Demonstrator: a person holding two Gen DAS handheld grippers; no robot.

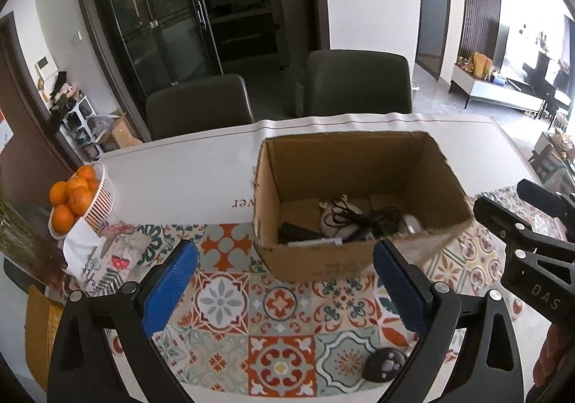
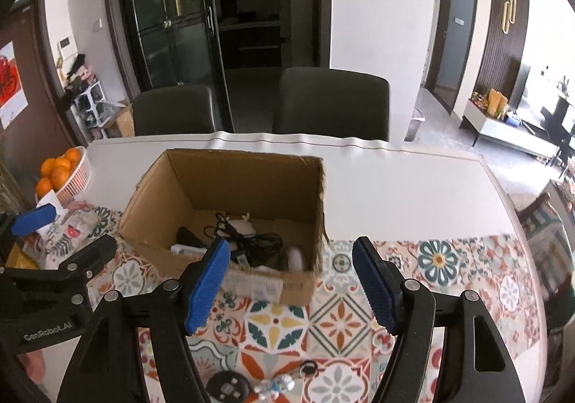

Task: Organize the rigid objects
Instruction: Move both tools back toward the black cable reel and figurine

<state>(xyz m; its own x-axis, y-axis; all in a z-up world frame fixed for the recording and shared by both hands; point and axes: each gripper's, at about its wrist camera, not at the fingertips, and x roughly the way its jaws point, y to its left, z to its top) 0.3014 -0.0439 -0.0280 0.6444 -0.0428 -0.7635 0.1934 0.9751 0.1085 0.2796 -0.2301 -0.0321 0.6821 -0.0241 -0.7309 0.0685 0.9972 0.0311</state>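
An open cardboard box [image 1: 359, 165] [image 2: 230, 183] stands on the table. Inside lie a black cable [image 2: 251, 241], a white round toy with antlers [image 1: 336, 219], a black remote [image 1: 296, 232] and a white mouse-like thing [image 2: 296, 257]. My left gripper [image 1: 285, 252] hangs open and empty before the box's near wall. The right gripper [image 2: 291, 246] is open too, empty, over the box's near right corner. On the patterned mat close to me lie a dark round disc with buttons [image 1: 386, 363] [image 2: 228, 387], a small blue-white figure [image 2: 275, 385] and a key with a black fob [image 2: 309, 369].
A white basket of oranges [image 1: 79, 198] [image 2: 63, 173] sits at the table's left edge, with white paper [image 1: 81, 244] below it. Two dark chairs [image 1: 359, 83] [image 2: 330, 101] stand behind the table. The patterned mat [image 1: 280, 302] covers the near side.
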